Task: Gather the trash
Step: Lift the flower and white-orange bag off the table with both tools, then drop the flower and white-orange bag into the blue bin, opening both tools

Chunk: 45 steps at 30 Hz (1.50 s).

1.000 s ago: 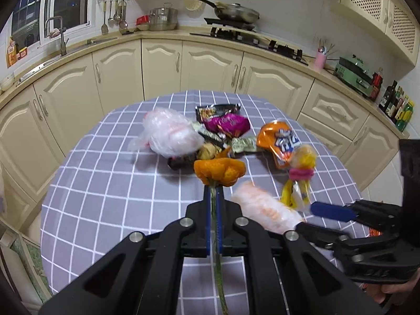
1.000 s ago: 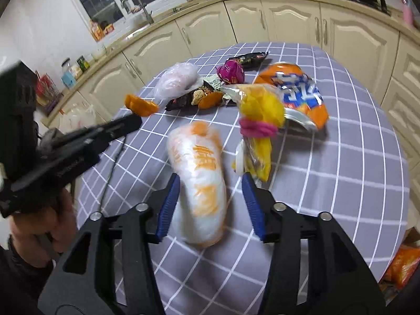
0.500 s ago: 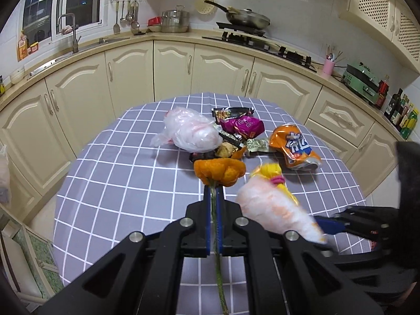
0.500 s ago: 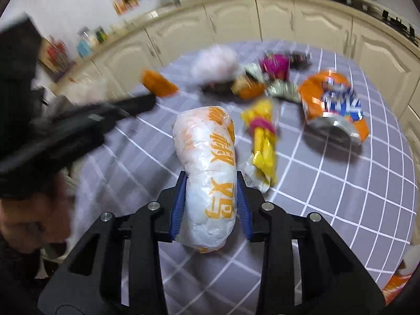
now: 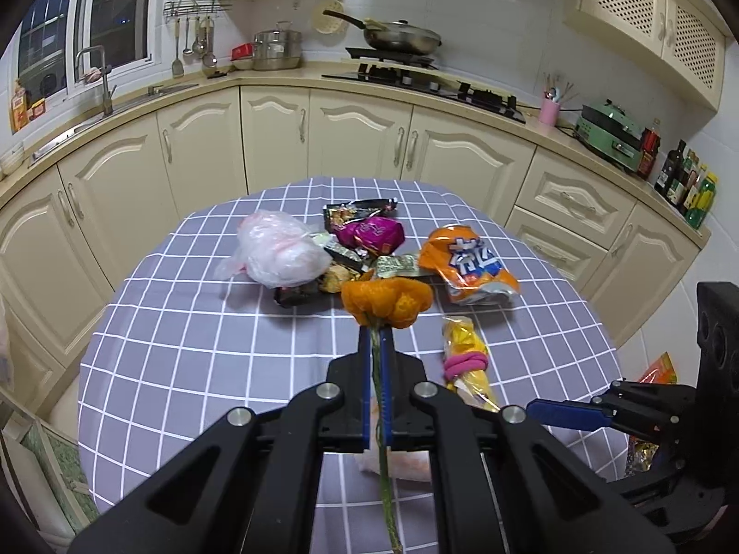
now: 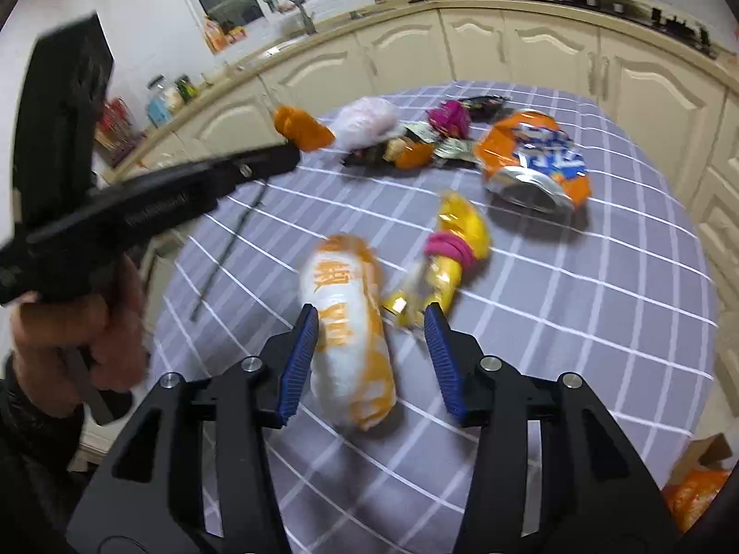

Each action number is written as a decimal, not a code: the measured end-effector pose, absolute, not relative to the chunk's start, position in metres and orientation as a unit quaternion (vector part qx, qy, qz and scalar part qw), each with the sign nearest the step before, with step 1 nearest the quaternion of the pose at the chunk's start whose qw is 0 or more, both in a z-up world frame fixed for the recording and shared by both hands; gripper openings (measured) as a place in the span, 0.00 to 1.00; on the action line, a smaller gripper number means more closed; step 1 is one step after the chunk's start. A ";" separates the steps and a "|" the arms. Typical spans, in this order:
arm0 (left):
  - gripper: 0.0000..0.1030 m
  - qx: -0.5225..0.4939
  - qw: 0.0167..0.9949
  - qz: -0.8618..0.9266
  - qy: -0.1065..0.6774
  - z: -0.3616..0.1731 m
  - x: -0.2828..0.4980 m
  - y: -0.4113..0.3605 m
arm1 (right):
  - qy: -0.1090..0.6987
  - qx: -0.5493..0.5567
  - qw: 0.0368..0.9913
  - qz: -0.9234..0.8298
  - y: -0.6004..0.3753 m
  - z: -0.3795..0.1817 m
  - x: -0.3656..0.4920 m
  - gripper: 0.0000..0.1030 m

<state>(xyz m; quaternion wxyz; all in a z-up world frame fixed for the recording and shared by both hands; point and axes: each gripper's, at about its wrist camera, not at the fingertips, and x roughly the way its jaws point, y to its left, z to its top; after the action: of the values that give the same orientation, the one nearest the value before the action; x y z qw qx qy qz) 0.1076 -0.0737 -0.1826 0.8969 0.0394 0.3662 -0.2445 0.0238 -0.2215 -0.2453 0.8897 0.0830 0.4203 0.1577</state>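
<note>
My left gripper point(image 5: 378, 337) is shut on the green stem of an orange flower point(image 5: 387, 301), held above the checked table point(image 5: 184, 346). My right gripper point(image 6: 372, 323) is open; a white and orange plastic bag point(image 6: 348, 328) lies blurred between its fingers, loose. A yellow wrapper with a pink band point(image 6: 455, 249) lies just right of it. Farther back lie an orange snack bag point(image 6: 536, 161), a clear pink-white bag point(image 5: 277, 249), a magenta wrapper point(image 5: 369, 235) and dark wrappers.
The round table has a purple checked cloth. Cream kitchen cabinets point(image 5: 360, 138) curve behind it, with a sink at the left and a stove at the back. An orange packet point(image 6: 697, 489) lies on the floor at the right.
My right gripper was shut on the white and orange bag half a second ago; it has opened and the bag has dropped to the table. My left gripper still holds the flower.
</note>
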 end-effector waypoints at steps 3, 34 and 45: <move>0.03 0.041 0.898 -0.243 0.365 -0.182 0.106 -0.074 | 0.421 0.097 0.884 0.179 -0.218 -0.246 0.018 0.56; 0.04 0.170 0.683 -0.543 0.457 -0.236 0.002 -0.432 | 0.357 0.444 0.795 -0.209 -0.584 -0.371 -0.187 0.31; 0.05 0.311 0.576 -0.503 0.565 -0.412 -0.032 -0.600 | 0.360 0.581 0.685 -0.251 -0.663 -0.494 -0.209 0.36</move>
<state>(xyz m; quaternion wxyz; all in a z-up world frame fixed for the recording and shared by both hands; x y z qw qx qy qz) -0.0324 -0.5997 -0.4122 0.5757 0.3111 0.5650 -0.5026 -0.2088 -0.6634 -0.4938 0.6851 0.5811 0.3604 -0.2511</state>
